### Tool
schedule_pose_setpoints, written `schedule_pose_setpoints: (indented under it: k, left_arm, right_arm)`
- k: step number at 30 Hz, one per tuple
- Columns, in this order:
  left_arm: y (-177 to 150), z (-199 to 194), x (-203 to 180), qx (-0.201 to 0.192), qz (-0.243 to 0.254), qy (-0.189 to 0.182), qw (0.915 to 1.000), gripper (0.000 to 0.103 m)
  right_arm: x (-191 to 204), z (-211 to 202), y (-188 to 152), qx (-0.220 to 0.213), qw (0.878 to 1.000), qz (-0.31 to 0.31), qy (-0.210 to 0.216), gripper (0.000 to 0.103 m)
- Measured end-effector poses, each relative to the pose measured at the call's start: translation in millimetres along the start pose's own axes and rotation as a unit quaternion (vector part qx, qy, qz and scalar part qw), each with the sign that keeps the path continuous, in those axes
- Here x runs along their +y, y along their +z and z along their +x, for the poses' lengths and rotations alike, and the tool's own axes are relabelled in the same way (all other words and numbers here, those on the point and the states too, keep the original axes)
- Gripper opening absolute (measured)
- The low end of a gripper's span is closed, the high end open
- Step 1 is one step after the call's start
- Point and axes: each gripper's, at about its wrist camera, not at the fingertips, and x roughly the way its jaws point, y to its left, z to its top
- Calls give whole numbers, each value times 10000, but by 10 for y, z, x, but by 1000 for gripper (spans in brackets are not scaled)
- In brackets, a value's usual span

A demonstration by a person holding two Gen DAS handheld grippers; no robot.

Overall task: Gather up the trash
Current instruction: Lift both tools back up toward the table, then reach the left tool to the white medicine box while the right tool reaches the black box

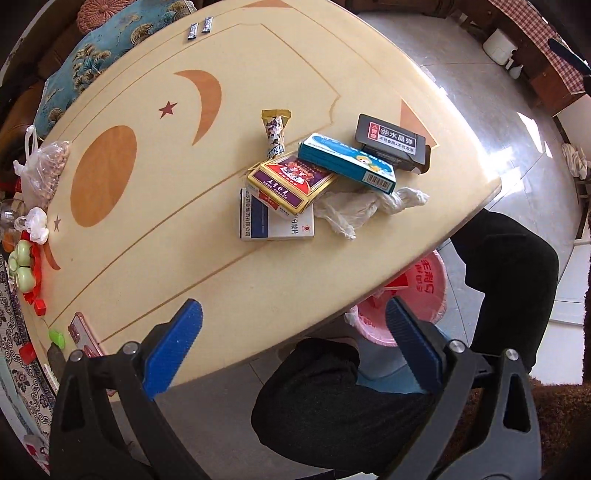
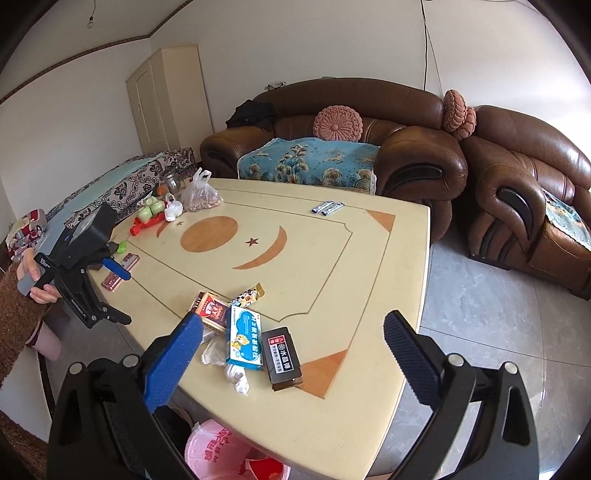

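Observation:
A heap of trash lies near the table's corner: a red-purple carton (image 1: 291, 182) (image 2: 211, 311), a white-blue box (image 1: 275, 225) under it, a teal box (image 1: 347, 164) (image 2: 243, 341), a black box (image 1: 391, 142) (image 2: 282, 358), a snack wrapper (image 1: 275, 134) (image 2: 251, 294) and a crumpled plastic bag (image 1: 354, 208) (image 2: 231, 363). A pink bin (image 1: 402, 306) (image 2: 229, 454) stands on the floor under the table edge. My left gripper (image 1: 293, 343) (image 2: 110, 275) is open and empty over the near edge. My right gripper (image 2: 293, 354) is open and empty, just short of the heap.
The cream table (image 2: 332, 258) also holds two sachets (image 1: 199, 29) (image 2: 327, 207), a bag of nuts (image 1: 42, 170) (image 2: 201, 197), a green-red toy (image 1: 26, 266) (image 2: 147, 214) and a pink phone (image 1: 83, 332) (image 2: 122, 273). Brown sofas (image 2: 424, 155) stand behind. The person's dark legs (image 1: 369, 369) are below the edge.

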Motion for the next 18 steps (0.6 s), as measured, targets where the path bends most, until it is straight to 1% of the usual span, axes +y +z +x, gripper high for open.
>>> schedule_pose_setpoints:
  k: [2,5,8,11,18]
  left_arm:
    - [53,88,25,71,0,2,10000,97]
    - [118,176,46,81,30,-88,9999,97]
    - [184,289,56,93,58,-189,9998,97]
    - [243,452,46,200,98,-248,9994,97]
    - [354,754,34,426,194,-212,9987,97]
  right_arm:
    - [-46,161,-4,117,9999,-4,51,96]
    - [-57,400,-28,323,9993,-54,161,96]
    - [-14,629,-100,555,9981,-163,216,96]
    - [28,845,-200,783,9961,-234,329,96]
    - [136,1260,-402,1272,9898,-495,402,96]
